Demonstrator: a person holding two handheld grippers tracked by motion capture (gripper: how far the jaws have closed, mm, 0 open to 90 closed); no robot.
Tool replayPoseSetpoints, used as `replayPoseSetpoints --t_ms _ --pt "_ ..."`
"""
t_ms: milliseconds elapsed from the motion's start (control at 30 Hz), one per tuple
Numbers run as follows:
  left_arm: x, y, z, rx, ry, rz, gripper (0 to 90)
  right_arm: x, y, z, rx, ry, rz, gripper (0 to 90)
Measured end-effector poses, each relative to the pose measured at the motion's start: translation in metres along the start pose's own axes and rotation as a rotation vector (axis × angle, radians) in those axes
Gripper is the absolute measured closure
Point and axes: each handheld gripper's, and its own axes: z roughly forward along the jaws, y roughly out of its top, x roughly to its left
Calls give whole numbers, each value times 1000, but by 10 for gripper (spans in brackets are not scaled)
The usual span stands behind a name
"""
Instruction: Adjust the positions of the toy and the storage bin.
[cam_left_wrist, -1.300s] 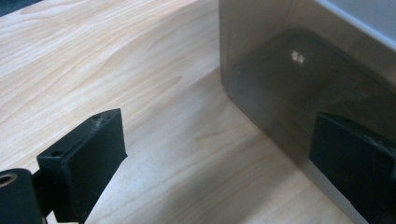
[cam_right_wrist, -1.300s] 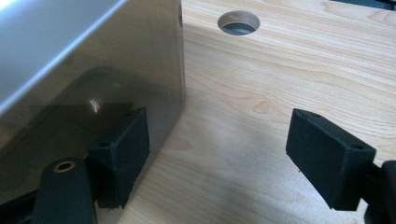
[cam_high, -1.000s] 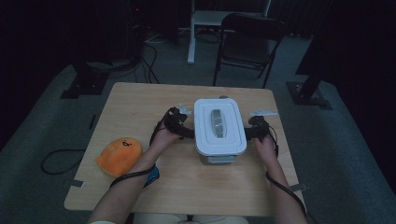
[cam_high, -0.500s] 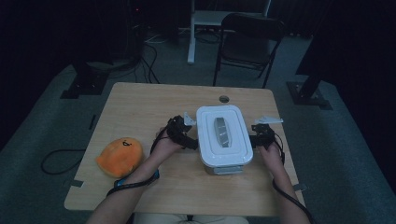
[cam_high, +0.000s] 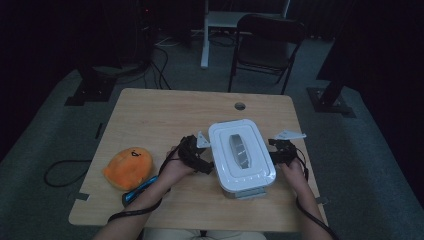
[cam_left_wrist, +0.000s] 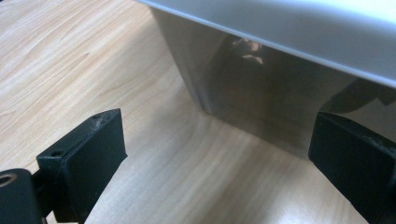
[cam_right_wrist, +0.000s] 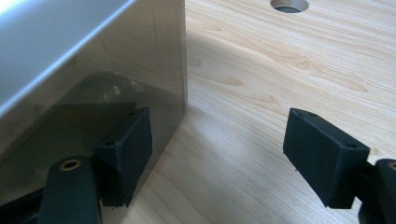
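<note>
Work in hand: both hands are bracketing a white lidded box (cam_high: 241, 158), one pair of tongs at each long side, apparently to shift or square it on the desk (cam_high: 165, 112).
Box: it is sitting flat on the desk, right of centre and toward the person's edge, lid on, grey handle running along the top.
Left tongs (cam_high: 200, 155): standing open, nothing pinched; in the left gripper view the jaws are straddling bare wood with the box's clouded wall (cam_left_wrist: 261, 93) just ahead, one jaw close to it.
Right tongs (cam_high: 278, 152): also standing open and gripping nothing; in the right gripper view one jaw is lying against or just beside the box wall (cam_right_wrist: 116, 74), the other is hanging over bare desk.
Why held so: the box is too wide for one pair of jaws, so pressing from both sides is probably the way to steer it.
Around: an orange plush toy (cam_high: 128, 167) is lying near the left desk edge, with a blue pen-like thing (cam_high: 139, 190) just beside it; a cable hole (cam_high: 240, 106) is sitting farther back.
In the way: nothing is standing next to the box; the plush is well apart. A folding chair (cam_high: 267, 40) is waiting beyond the desk.
</note>
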Motion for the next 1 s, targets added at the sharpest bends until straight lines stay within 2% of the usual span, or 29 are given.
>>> replayPoseSetpoints --t_ms 267,333,367,500,667,767,900,1000 --pt "-17 -14 -9 -14 -35 3 37 4 2 1 10 64 -50 239" --pt "-17 -14 -9 -14 -35 3 35 4 1 1 10 78 -56 239" --pt "-22 -18 -13 -15 -58 6 33 4 0 1 7 98 -67 243" --pt "-31 -23 -18 -13 -91 8 33 8 -1 0 5 123 -91 242" --pt "-45 -29 -23 -26 -106 15 28 10 1 0 15 146 -117 251" --pt "-51 -31 -25 -26 -135 33 25 11 3 2 21 169 -132 254" --pt "-54 -36 -25 -41 -169 21 18 11 3 6 22 203 -134 254" --pt "-57 -40 -25 -69 -172 3 19 8 3 8 17 210 -120 231"
